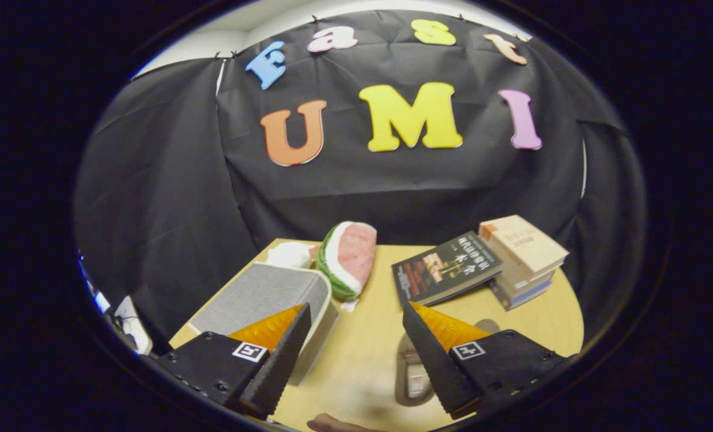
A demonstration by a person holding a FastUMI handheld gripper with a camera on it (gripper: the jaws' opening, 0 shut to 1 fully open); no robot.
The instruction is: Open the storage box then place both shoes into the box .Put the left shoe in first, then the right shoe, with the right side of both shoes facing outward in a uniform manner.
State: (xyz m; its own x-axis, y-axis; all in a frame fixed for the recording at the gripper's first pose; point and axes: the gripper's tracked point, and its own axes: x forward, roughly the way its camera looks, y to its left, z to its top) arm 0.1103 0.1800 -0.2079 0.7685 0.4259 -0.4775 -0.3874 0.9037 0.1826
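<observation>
Gripper (356, 354) is hanging over the table (368, 336) with its fingers spread wide and nothing between them. Just under the right finger there's a shoe (413, 375), looks like a pale slipper, long axis running roughly away from the camera, partly hidden so I can't tell which foot. The storage box (266, 300), grey fabric with a lighter rim, sits just ahead of the left finger, lid apparently down. I'd say the box comes first. Further back: a watermelon plush (349, 258), a dark book (446, 267) and stacked books (524, 258).
</observation>
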